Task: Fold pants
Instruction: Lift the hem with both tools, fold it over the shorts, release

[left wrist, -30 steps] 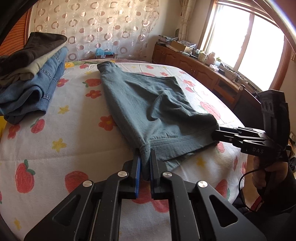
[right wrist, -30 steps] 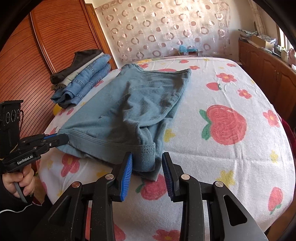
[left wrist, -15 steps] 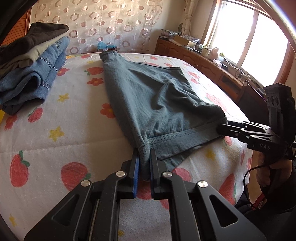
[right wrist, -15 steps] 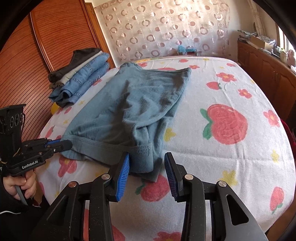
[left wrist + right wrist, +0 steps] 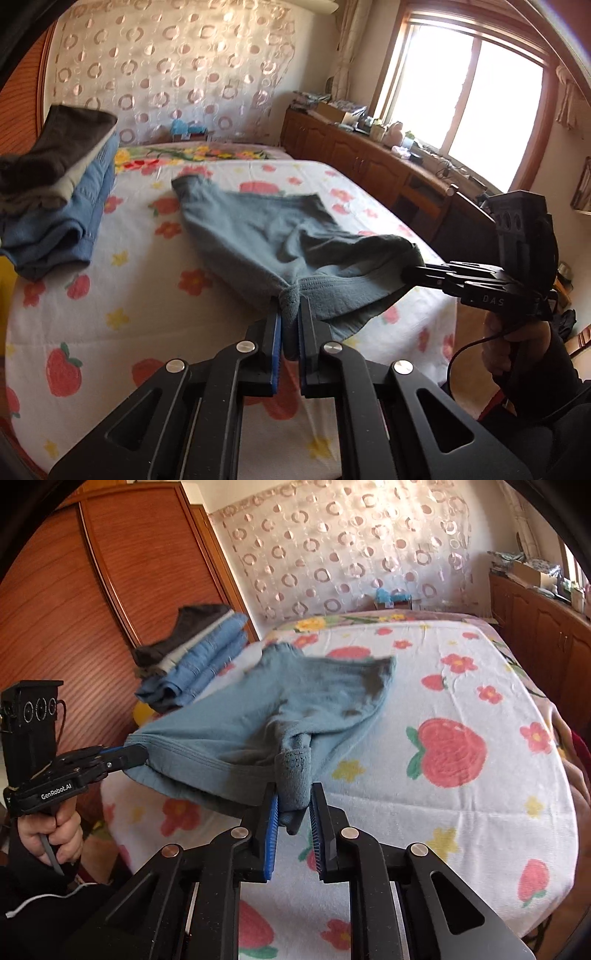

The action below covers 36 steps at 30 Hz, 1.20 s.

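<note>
The left gripper [image 5: 290, 325] clamps one waistband corner of the pants [image 5: 266, 236]; the right gripper [image 5: 293, 805], jaws just closing, pinches the other. Soft, light cloth sags between them over the bed [image 5: 461, 812].

We take the bed cover [image 5: 122, 310] as landmark: white, printed with strawberries, flowers and yellow stars. On its far left corner we see a stack of folded clothes [image 5: 55, 206], jeans at the bottom, a dark piece on top. Left of the bed stands a wooden wardrobe [image 5: 74, 620]. Behind its far end hangs a curtain with ring pattern [image 5: 170, 74], a small blue object [image 5: 186, 127] at its foot. Right of the bed runs a low wooden cabinet [image 5: 369, 162] with clutter on top, under a bright window [image 5: 469, 96].
</note>
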Motion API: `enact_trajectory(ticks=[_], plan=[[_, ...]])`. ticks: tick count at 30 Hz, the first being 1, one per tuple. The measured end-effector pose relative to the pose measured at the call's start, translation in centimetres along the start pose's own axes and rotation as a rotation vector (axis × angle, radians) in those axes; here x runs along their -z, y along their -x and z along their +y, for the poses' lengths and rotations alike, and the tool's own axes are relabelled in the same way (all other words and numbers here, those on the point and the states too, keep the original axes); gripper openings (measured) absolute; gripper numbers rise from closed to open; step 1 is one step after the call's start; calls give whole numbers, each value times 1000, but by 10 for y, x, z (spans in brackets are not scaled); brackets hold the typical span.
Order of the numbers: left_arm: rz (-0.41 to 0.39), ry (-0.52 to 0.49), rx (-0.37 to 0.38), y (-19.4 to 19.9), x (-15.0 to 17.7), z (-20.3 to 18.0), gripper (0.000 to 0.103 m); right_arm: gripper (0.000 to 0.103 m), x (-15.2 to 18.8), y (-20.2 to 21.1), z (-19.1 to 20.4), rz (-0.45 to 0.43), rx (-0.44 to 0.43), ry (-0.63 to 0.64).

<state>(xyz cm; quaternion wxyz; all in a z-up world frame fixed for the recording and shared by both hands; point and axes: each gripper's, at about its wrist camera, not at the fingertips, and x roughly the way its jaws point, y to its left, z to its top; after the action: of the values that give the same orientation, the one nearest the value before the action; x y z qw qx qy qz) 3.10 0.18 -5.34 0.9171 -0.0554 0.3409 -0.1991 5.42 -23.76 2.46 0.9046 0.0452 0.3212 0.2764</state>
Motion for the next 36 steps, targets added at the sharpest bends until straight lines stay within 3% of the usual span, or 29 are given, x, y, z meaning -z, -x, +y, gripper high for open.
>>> enact_trajectory(ticks=[19, 29, 36], plan=[[-99, -83, 44, 37, -24, -26, 8, 16, 1, 65, 9, -128, -8, 54], [-21, -58, 5, -6, -20, -6, 8, 16, -2, 35, 2, -88, 23, 44], [-49, -71, -17, -12, -49, -3, 8, 16, -30, 22, 0, -100, 49, 65]])
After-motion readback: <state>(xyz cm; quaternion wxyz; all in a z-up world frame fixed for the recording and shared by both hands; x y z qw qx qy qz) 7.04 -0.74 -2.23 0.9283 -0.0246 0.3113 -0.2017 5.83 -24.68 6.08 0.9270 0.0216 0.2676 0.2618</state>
